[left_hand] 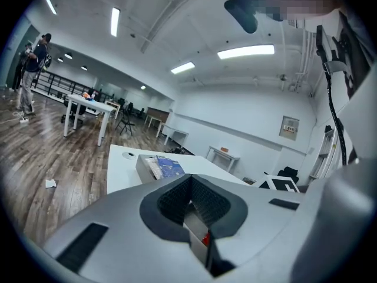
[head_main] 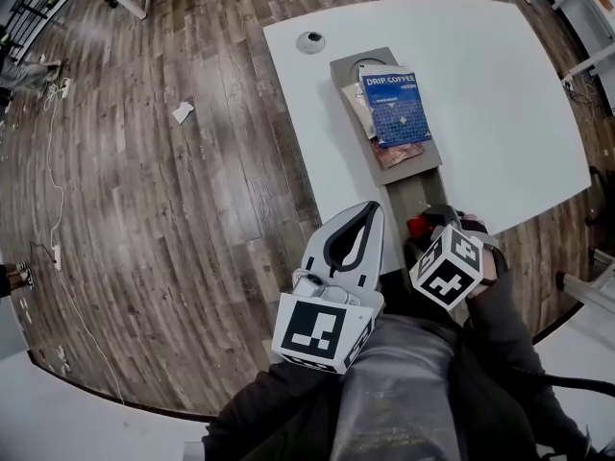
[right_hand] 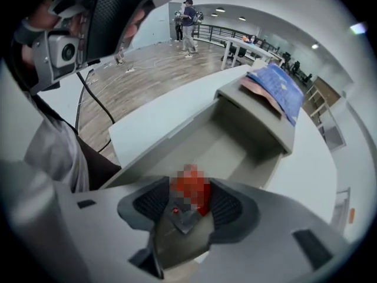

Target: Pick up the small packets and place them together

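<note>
On stack: blue packet, white print "DRIP COFFEE", lying flat on raised far end of grey tray; reddish-brown packet peeks out beneath. Small red packet in tray's lower near end, between pads of right tongs, which stand released, pointing steeply down. Left tongs clenched, empty, beside tray at edge of white desk. Round grommet beyond tray; paper scrap on wood floor.

White table over a grey-brown wood-plank floor. Grey tray: at its twelve o'clock end, a blue packet with white lettering tops a pinkish-red packet. At six o'clock, a red packet. Left gripper is pale grey with black pads, its marker cube white with black squares.
</note>
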{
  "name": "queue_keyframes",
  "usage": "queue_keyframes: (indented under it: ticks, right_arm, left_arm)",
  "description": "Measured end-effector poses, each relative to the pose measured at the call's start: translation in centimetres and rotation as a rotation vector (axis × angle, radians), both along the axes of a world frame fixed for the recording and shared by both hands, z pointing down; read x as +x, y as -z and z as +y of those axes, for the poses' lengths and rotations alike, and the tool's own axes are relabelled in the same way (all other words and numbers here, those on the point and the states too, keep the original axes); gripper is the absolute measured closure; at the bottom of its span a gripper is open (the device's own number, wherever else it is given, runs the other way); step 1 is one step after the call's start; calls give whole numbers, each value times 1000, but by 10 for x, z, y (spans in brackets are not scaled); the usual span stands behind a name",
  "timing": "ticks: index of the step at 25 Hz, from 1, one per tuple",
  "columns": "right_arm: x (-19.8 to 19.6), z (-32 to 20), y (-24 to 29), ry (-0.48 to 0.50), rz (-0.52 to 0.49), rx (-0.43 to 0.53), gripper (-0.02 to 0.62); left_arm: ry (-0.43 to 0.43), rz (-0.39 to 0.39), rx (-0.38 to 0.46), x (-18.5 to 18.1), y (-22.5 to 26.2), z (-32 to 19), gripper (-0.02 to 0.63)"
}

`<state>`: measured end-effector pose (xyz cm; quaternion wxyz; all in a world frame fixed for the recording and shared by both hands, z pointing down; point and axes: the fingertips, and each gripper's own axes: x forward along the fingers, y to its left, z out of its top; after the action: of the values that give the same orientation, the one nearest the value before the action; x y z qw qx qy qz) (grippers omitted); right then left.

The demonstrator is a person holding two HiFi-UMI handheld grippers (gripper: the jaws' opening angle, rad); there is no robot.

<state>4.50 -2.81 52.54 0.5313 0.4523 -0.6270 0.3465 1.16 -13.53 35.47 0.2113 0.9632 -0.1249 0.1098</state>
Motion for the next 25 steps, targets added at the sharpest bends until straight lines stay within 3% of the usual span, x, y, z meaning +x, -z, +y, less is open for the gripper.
queue_keyframes:
  ticks: [3,7,13,20,25]
  right_arm:
    - [1,1,-2,37,8,-8,403]
    - [7,2,-2,75,68,0,532]
    - [11,-3,-4,62,54,32,548]
    - [3,-30,45,34,-11,220,548]
    - [21,-67,100,40,27,377,548]
  left_arm:
    - [6,-2,-15,1,-4,-5,603]
    - [16,-13,-27,-2,-7,-7,603]
    - [19,3,0,-2,-4,-6,603]
    - [22,48,79,-1,28,-3,603]
    - [29,53,110,-2,45,-3,603]
